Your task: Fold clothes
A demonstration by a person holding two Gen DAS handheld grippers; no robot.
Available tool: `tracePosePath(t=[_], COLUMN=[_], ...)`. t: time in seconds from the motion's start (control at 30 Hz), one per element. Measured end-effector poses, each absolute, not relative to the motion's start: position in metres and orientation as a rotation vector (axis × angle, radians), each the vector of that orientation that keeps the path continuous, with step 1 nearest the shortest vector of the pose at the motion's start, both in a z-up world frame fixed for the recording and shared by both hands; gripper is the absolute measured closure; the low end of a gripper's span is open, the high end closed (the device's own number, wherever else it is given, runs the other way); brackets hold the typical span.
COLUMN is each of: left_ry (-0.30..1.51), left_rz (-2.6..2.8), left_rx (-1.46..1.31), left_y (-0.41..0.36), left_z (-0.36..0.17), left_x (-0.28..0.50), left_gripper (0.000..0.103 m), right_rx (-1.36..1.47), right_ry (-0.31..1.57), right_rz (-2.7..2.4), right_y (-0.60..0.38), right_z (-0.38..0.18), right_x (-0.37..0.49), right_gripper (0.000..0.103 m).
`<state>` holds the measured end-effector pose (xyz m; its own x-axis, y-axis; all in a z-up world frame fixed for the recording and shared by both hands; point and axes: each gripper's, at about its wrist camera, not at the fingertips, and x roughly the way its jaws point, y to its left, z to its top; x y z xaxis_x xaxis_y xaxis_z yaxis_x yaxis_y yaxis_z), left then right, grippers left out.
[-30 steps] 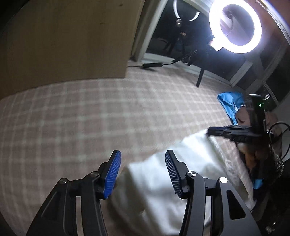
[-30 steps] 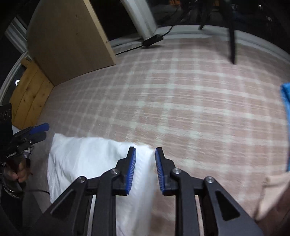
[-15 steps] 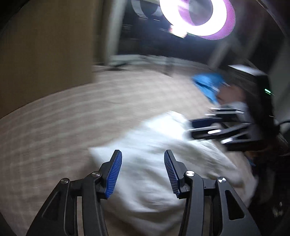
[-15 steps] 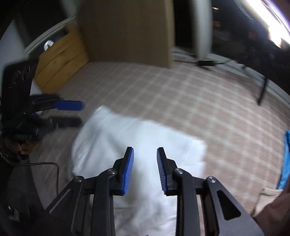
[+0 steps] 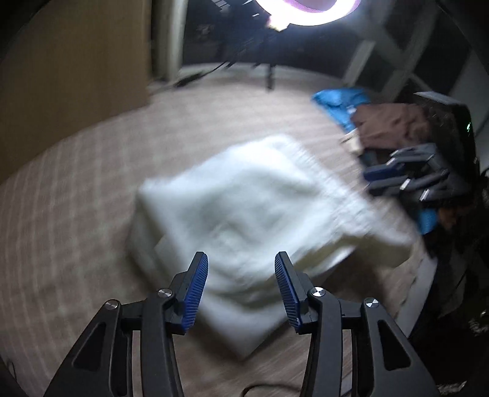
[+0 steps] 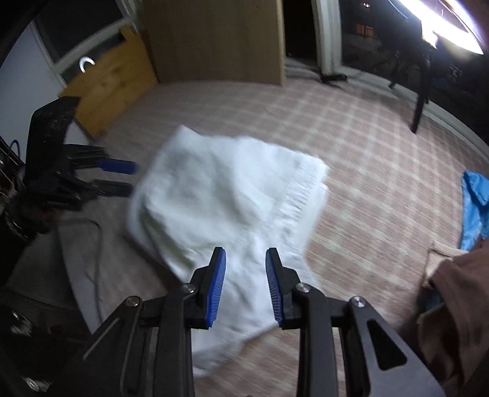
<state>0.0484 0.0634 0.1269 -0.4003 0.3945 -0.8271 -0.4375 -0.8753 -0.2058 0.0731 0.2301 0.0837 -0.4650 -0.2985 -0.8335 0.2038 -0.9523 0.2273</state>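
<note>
- Checked pinkish bedding [image 6: 351,146] covers the wide surface, with a ring light [image 5: 305,12] glaring above its far edge and a wooden board [image 6: 214,39] standing behind.
- A white garment [image 6: 232,189] lies on the bedding, doubled over into a thick, roughly rectangular bundle; layered edges show at its near corner [image 5: 241,329] in the left wrist view, and a fringed or ribbed hem [image 6: 301,189] crosses its top.
- By my reading it is at least partly folded, but the bundle looks loose and uneven, and motion blur hides whether the edges line up. It may need another fold or some squaring up; I cannot tell which.
- A blue garment [image 5: 339,103] and a brown one [image 5: 391,128] lie beyond the white garment, bunched, so more clothes seem left to fold.
- Left gripper [image 5: 241,290]: jaws wide apart, above the white garment's near edge, holding nothing.
- Right gripper [image 6: 246,284]: jaws apart, narrower, over the white garment's near end; nothing is pinched, and contact with the cloth cannot be told.
</note>
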Motion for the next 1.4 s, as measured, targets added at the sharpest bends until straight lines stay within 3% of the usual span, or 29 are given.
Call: tracePosePath(t=[0.13, 0.23, 0.3, 0.4, 0.57, 0.73, 0.83, 0.87, 0.93, 1.0, 1.03, 1.13, 1.17, 1.33, 1.4], left_ry=[0.037, 0.009, -0.012, -0.051, -0.088, -0.214, -0.149, -0.153, -0.102, -0.096, -0.195, -0.407, -0.436, -0.626, -0.615], left_rz=[2.302, 2.248, 2.214, 2.232, 2.409, 2.444, 2.457, 2.462, 2.552, 2.631, 2.639, 2.659, 2.667, 2.593, 2.596], left_rx=[-1.287, -1.423, -1.486, -1.479, -1.324, -1.367, -1.361, -1.351, -1.424, -1.484, -1.485, -1.493, -1.507, -1.556, -1.587], left_y=[0.091, 0.085, 0.074, 0.050, 0.032, 0.021, 0.012, 0.006, -0.009, -0.027, -0.036, -0.049, -0.049, -0.030, -0.017], left_z=[0.122, 0.084, 0.061, 0.070, 0.116, 0.082, 0.058, 0.061, 0.071, 0.082, 0.088, 0.097, 0.097, 0.081, 0.076], left_x=[0.009, -0.010, 0.000, 0.028, 0.024, -0.018, -0.018, -0.015, -0.005, 0.008, 0.017, 0.041, 0.046, 0.046, 0.037], left_gripper=[0.056, 0.056, 0.059, 0.059, 0.059, 0.060, 0.070, 0.071, 0.064, 0.058, 0.055, 0.043, 0.041, 0.039, 0.039], right_rx=[1.496, 1.626, 1.574, 1.494, 1.343, 1.398, 1.432, 1.443, 1.465, 1.487, 1.498, 1.497, 1.484, 1.528, 1.559], right_ry=[-0.060, -0.009, -0.046, -0.102, -0.182, -0.260, -0.307, -0.324, -0.356, -0.389, -0.406, -0.493, -0.531, -0.647, -0.679], right_rz=[-2.387, -2.294, -2.336, -2.395, -2.504, -2.543, -2.566, -2.573, -2.587, -2.601, -2.608, -2.654, -2.667, -2.606, -2.558], right_y=[0.207, 0.207, 0.216, 0.230, 0.247, 0.265, 0.276, 0.279, 0.286, 0.293, 0.297, 0.310, 0.314, 0.312, 0.307], right_z=[0.065, 0.037, 0.050, 0.069, 0.095, 0.078, 0.068, 0.065, 0.058, 0.052, 0.048, 0.046, 0.047, 0.030, 0.022], right_x=[0.069, 0.074, 0.072, 0.070, 0.053, 0.043, 0.036, 0.034, 0.030, 0.026, 0.024, 0.031, 0.035, 0.031, 0.027], right_gripper=[0.075, 0.075, 0.075, 0.075, 0.075, 0.080, 0.080, 0.084, 0.085, 0.082, 0.075, 0.044, 0.040, 0.039, 0.039])
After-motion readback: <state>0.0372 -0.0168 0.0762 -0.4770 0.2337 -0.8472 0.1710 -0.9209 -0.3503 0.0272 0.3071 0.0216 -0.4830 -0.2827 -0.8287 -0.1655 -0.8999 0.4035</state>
